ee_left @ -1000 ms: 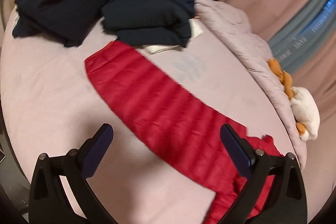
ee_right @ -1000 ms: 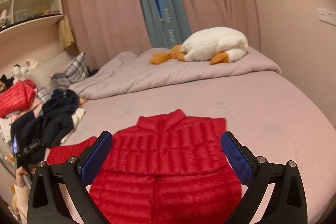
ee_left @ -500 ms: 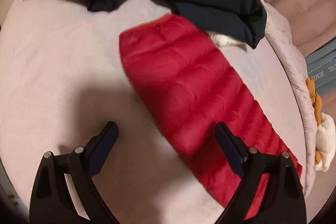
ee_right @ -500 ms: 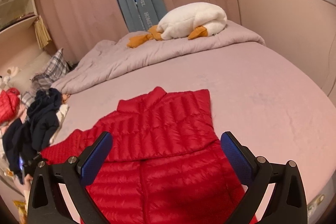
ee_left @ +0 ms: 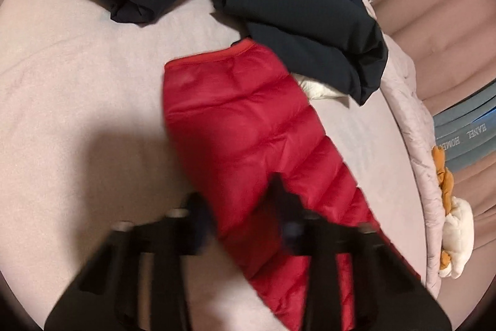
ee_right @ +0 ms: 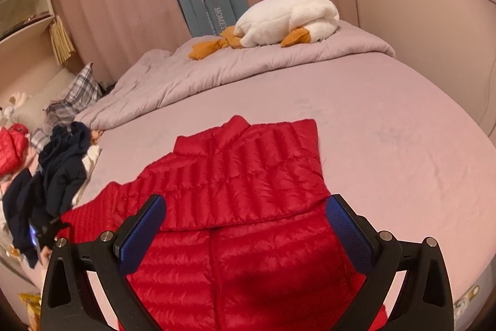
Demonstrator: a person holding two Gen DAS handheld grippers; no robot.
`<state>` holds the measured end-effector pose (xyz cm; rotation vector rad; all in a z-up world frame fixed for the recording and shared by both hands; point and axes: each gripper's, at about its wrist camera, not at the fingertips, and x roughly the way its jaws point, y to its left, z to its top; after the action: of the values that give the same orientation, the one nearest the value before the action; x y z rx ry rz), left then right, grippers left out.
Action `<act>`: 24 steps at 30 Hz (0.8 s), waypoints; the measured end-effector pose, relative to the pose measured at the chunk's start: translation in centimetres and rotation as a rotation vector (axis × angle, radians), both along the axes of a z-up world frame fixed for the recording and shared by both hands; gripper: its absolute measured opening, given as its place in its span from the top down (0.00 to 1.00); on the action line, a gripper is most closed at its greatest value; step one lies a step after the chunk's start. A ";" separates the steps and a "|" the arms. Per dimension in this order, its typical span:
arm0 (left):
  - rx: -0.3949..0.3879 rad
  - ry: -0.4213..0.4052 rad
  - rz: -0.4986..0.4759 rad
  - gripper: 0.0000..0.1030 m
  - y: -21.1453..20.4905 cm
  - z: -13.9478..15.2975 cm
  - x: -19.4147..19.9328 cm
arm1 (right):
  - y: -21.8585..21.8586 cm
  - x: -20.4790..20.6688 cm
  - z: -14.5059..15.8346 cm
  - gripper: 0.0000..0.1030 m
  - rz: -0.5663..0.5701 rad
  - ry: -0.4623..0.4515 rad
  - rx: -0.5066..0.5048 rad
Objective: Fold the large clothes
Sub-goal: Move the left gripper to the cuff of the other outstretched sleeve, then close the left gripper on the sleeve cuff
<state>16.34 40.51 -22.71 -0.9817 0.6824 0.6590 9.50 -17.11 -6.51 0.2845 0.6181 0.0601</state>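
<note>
Bed with pink sheet, round-looking in fisheye. Red quilted down jacket spread flat on near part, collar toward far side, one sleeve stretched out left toward dark clothes pile.

Left gripper down on that sleeve, blurred, jaws closing with red fabric between them; pads look just about on the quilting, full clamp not confirmed. Right gripper hovering over jacket body, blue pads wide apart, nothing held.

Risks, biggest first:
- Slippery puffy shell: pinch likely catching top layer only, sleeve sliding out on lift, fold lost.
- Grip sits mid-sleeve rather than at cuff: cuff end probably dragging or flopping, crooked fold.
- Sleeve end lies touching or just under navy garment edge: pull may tug pile along.
- Right side unanchored: whole jacket may shift across sheet when sleeve pulled.
- Plush goose on far duvet, well apart, no interference expected.
</note>
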 end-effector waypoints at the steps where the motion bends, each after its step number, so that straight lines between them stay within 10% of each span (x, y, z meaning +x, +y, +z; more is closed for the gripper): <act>1: 0.001 -0.001 -0.011 0.89 -0.2 0.0 0.1 | -0.1 -0.1 0.0 0.01 0.002 -0.002 0.007; 24: 0.202 -0.275 -0.217 0.95 -14.5 17.7 -2.1 | -5.0 -4.3 0.0 0.01 -0.099 -0.085 0.052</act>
<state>14.26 25.96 -5.05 -0.7796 0.4615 0.3841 5.17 -22.10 -6.47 0.3610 0.5180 -0.0071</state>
